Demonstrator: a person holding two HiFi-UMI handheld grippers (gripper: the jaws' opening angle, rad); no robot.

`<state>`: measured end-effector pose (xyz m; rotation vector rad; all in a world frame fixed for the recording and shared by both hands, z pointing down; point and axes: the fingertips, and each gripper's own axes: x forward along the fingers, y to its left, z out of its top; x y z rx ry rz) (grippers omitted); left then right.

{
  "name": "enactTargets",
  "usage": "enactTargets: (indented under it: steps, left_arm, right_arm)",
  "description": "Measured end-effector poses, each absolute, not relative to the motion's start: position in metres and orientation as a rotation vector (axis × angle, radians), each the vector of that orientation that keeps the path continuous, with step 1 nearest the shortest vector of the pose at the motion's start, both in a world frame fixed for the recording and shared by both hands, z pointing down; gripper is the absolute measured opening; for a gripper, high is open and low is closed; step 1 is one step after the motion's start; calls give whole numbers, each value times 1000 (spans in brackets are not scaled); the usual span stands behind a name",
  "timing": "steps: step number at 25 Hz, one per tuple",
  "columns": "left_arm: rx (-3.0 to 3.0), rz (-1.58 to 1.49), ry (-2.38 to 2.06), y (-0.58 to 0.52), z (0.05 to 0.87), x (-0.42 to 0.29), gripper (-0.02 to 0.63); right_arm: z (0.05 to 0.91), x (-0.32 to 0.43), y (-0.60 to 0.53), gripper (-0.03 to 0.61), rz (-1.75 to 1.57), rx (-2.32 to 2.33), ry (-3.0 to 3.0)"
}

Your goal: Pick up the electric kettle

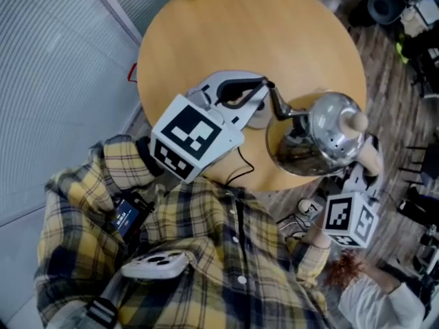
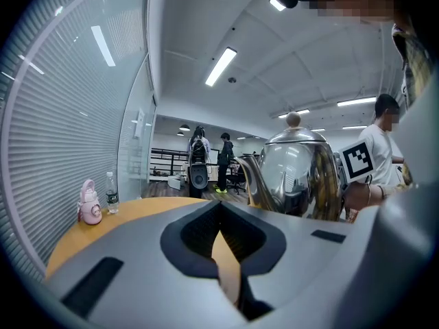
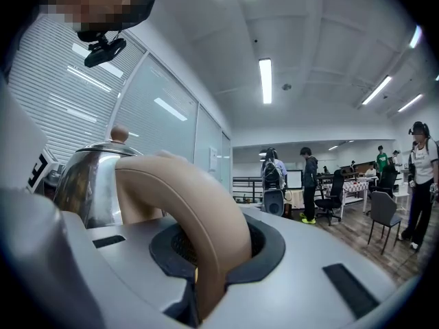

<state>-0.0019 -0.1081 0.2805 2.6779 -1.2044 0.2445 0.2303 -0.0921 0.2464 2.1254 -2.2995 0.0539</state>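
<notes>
Between your right tongs (image 3: pixel 211 256) sat the beige handle (image 3: pixel 182 187) of the electric kettle (image 1: pixel 329 132), and they were clenched on it along its curve. Ahead of your left tongs (image 2: pixel 228 269), slightly to their right, rose the spout (image 2: pixel 252 177), close to their tips. Those tongs were drawn together on nothing, with only a sliver of tabletop (image 1: pixel 226 33) showing between them. I could not tell whether the kettle's bottom was touching the tabletop.

You held a smooth, rounded handle at one spot only. The heavy steel body could likely have swung under that grip, tipping spout-down and spilling whatever was inside. A careless rise could also have knocked the spout against your left tongs.

Below your left tongs ran a thin black cable (image 1: pixel 241 163), near enough to snag. Far beyond them, across the tabletop, stood a small pink flask (image 2: pixel 89 204) and a water bottle (image 2: pixel 112 194), well clear. Beyond your right tongs, people (image 3: pixel 309 184) stood well apart and blocked nothing.
</notes>
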Motion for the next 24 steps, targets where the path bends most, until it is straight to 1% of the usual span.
enactTargets:
  steps: [24]
  left_arm:
    - [2661,246,-1201,-103,283,2,2]
  right_arm:
    - [242,230,-90,61,64,2125,-2316]
